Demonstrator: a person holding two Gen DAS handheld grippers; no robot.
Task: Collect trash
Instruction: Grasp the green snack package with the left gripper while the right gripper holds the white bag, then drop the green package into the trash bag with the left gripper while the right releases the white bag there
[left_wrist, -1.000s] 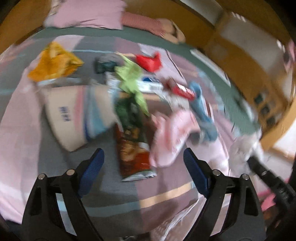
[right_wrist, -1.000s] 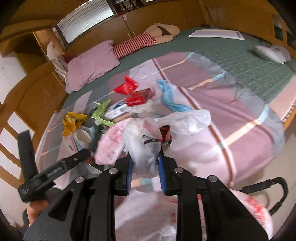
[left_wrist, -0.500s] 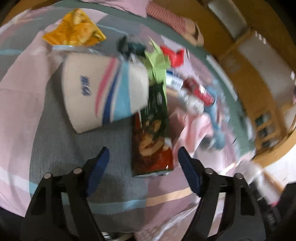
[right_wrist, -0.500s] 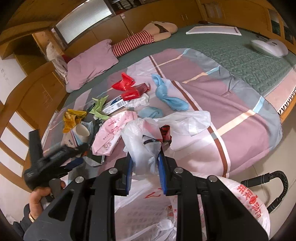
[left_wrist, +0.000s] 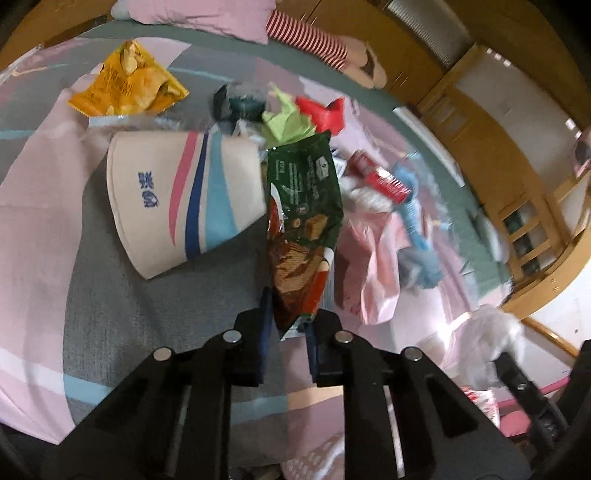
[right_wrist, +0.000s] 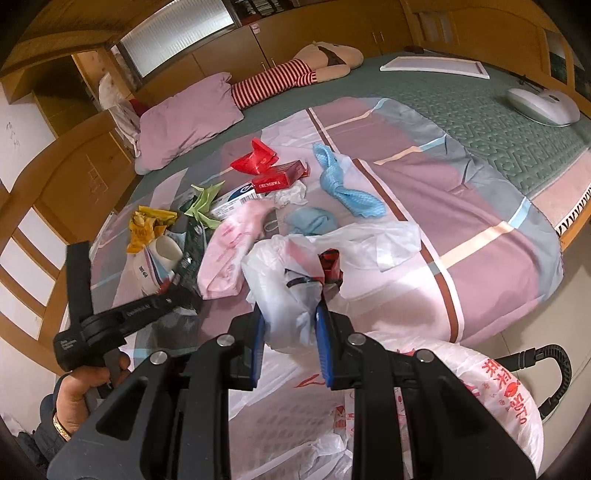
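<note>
A green and red snack wrapper (left_wrist: 301, 229) lies on the bedspread, and my left gripper (left_wrist: 290, 317) is closing its jaws on the wrapper's near end, the pads pressing it. A paper cup (left_wrist: 181, 199) on its side touches the wrapper's left edge. In the right wrist view my right gripper (right_wrist: 290, 314) is shut on the rim of a white plastic bag (right_wrist: 291, 280), whose bulging body (right_wrist: 491, 398) hangs at the lower right. The left gripper (right_wrist: 177, 280) shows there too, held by a hand (right_wrist: 85, 384) at the left.
More litter lies on the bedspread (right_wrist: 480, 258): a yellow chip bag (left_wrist: 125, 83), green paper (left_wrist: 286, 123), a red wrapper (right_wrist: 255, 158), a red box (right_wrist: 280, 177), a blue cloth (right_wrist: 343, 184), a pink bag (right_wrist: 229, 247). A pillow (right_wrist: 184, 125) lies behind, and a wooden bed rail (right_wrist: 44, 266) runs along the left.
My left gripper moved forward onto the snack wrapper and its wide jaws came together on the near end. The right gripper kept its hold on the plastic bag.
</note>
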